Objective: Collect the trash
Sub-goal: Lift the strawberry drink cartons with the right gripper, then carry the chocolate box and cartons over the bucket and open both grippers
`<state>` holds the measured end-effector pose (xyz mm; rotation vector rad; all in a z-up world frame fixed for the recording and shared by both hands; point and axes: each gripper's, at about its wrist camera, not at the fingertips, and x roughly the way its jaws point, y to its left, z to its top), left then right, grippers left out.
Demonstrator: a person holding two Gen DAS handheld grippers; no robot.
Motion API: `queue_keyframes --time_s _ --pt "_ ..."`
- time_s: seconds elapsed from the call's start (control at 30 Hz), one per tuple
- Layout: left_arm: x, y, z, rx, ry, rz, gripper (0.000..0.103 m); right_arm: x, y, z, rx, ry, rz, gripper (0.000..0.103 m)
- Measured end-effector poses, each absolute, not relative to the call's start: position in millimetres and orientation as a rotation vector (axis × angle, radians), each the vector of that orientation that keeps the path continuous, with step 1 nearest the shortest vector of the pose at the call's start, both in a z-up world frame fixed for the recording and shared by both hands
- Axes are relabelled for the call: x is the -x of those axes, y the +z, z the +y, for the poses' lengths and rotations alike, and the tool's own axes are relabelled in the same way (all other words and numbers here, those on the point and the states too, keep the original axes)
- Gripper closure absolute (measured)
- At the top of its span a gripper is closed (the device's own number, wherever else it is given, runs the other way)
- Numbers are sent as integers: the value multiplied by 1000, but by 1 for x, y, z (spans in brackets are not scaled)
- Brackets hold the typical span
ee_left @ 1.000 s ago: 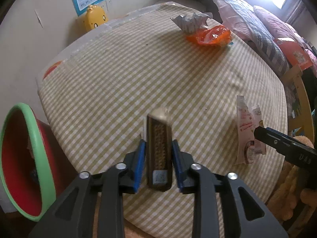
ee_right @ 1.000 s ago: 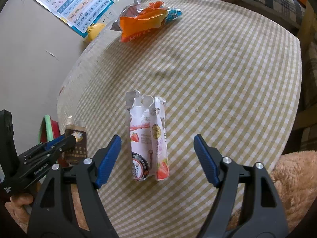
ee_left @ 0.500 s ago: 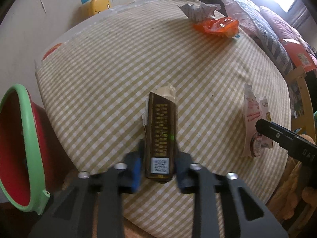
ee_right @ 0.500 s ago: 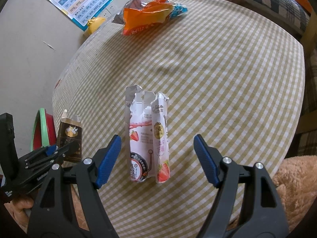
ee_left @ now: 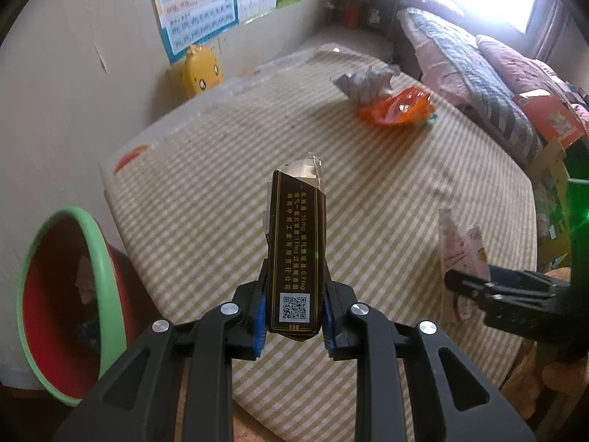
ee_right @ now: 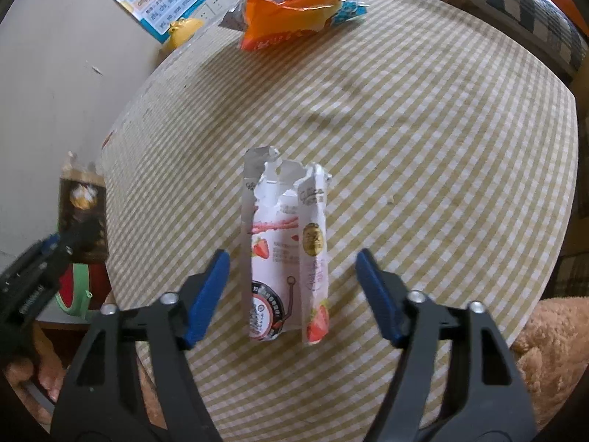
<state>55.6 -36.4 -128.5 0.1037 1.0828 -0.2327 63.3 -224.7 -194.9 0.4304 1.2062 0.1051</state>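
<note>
The light, stiff cigarette box (ee_left: pixel 296 254) is pinched at its base by the left gripper (ee_left: pixel 292 316), while the flimsy torn wrapper (ee_right: pixel 285 254) on the bench (ee_right: pixel 441 129) is straddled by the right gripper (ee_right: pixel 292 294), fingers spread.

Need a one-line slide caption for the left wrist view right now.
Left gripper shut on a brown carton above the checked table, red bin at left.

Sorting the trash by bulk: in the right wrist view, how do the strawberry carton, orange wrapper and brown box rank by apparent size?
1. Strawberry carton, though it is nearest the camera.
2. Orange wrapper, far off, so possibly bigger really.
3. Brown box, held in the left claw, partly hidden.
</note>
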Motion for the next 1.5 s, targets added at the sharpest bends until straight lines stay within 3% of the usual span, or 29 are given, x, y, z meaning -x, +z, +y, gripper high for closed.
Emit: queue_keyframes --time_s 0.07,0.1,0.83,1.5 --pt "-56 -125 -37 -99 -238 1077 82 -64 -194 -221 -431 127 1206 66" --pt "-56 -123 -37 -96 -240 1075 82 -64 -194 -219 -436 142 1206 67" --pt "-49 -92 -3 -2 -216 994 82 -37 -101 -216 -444 171 978 67" --pt "-41 -91 45 104 -170 974 82 -37 -75 -163 -332 227 972 67"
